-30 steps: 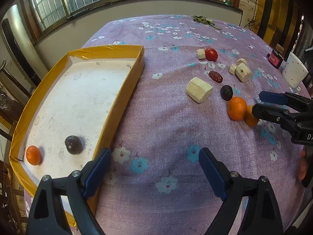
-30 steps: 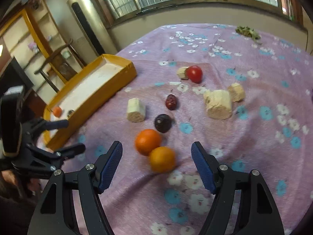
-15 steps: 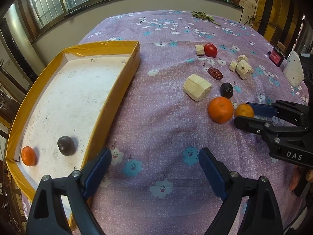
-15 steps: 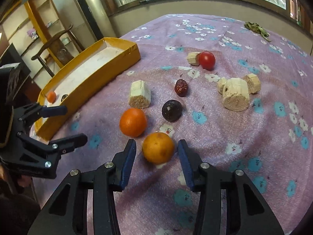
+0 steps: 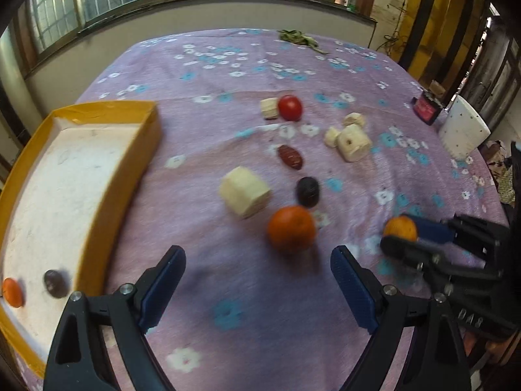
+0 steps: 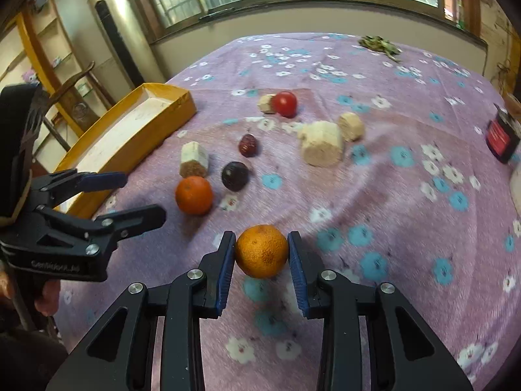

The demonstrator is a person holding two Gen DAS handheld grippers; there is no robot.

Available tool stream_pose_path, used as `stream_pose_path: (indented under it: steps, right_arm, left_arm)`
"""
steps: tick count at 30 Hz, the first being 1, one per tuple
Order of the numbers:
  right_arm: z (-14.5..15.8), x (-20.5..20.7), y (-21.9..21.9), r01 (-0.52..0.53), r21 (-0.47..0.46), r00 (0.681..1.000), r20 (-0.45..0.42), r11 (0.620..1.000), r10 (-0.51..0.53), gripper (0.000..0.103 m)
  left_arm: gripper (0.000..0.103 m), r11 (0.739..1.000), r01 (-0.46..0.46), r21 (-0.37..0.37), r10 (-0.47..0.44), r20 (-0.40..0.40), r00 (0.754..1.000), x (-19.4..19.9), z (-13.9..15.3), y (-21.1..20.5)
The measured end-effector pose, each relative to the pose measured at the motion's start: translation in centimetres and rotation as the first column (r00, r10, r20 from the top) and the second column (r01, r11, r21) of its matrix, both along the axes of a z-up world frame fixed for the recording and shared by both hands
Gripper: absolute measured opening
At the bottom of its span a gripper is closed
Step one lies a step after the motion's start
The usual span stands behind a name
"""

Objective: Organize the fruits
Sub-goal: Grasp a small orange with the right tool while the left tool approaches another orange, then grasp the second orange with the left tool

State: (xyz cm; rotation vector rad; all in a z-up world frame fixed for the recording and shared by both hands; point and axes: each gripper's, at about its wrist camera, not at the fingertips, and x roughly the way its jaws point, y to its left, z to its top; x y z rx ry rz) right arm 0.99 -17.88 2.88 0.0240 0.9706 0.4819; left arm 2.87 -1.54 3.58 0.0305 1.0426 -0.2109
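My right gripper (image 6: 261,255) is shut on a pale orange (image 6: 261,251) and holds it just above the purple flowered cloth; it also shows in the left wrist view (image 5: 400,229). My left gripper (image 5: 259,288) is open and empty, just short of a darker orange (image 5: 291,233). Beyond it lie a dark plum (image 5: 307,191), a red date (image 5: 289,156) and a red tomato (image 5: 290,108). The yellow tray (image 5: 107,205) at the left holds a small orange (image 5: 12,292) and a dark plum (image 5: 55,283).
Several pale cut chunks (image 5: 245,192) (image 5: 353,142) lie among the fruit. A white bag (image 5: 464,135) and a dark red jar (image 5: 426,107) stand at the far right edge. Green leaves (image 5: 298,38) lie at the back of the table.
My right gripper has closed on the pale orange and lifted it back from the darker orange. My left gripper has moved right, toward the darker orange.
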Motion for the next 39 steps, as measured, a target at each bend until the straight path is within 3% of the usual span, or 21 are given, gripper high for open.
stream_pose_path:
  steps: [2,4,6,8,15,24,31,39]
  right_arm:
    - [0.0,-0.3,-0.6,0.014,0.006,1.0,-0.005,1.0,-0.014,0.032]
    - [0.0,-0.4,-1.0,0.025,0.013,1.0,-0.01,1.0,-0.024,0.032]
    - [0.0,-0.6,-1.2,0.032,0.017,0.999,-0.013,0.999,-0.032,0.032]
    - [0.0,-0.7,-1.4,0.036,0.023,0.999,-0.015,0.999,-0.036,0.032]
    - [0.5,-1.5,-1.4,0.046,0.024,0.999,0.01,0.999,-0.046,0.032]
    - [3.0,-3.1,0.9,0.072,-0.026,0.992,0.109,0.997,-0.069,0.032]
    - [2.5,-3.2,3.2,0.119,-0.016,0.991,0.062,0.993,-0.118,0.032]
    - [3.3,-2.8,7.7,0.11,-0.007,0.992,0.06,0.994,-0.11,0.032]
  left_arm:
    - [0.091,1.0,0.006,-0.002,-0.006,-0.004,1.0,0.7,-0.4,-1.0]
    - [0.079,1.0,0.0,0.006,0.0,-0.01,1.0,1.5,-1.0,-1.6]
    - [0.042,1.0,0.008,-0.029,-0.01,-0.063,0.998,2.2,-1.9,-1.7]
    - [0.039,0.999,-0.003,-0.05,0.001,-0.042,0.999,2.0,-1.8,-1.5]
    - [0.038,0.994,-0.044,-0.102,0.037,-0.069,0.997,0.3,-1.5,0.3]
    - [0.038,0.995,-0.014,-0.103,0.015,0.007,1.0,-2.7,1.2,3.0]
    - [0.038,0.993,0.037,-0.109,-0.03,0.072,0.997,-3.4,3.2,5.5]
    - [0.038,0.992,0.02,-0.121,-0.008,0.093,0.996,-3.5,3.9,10.0]
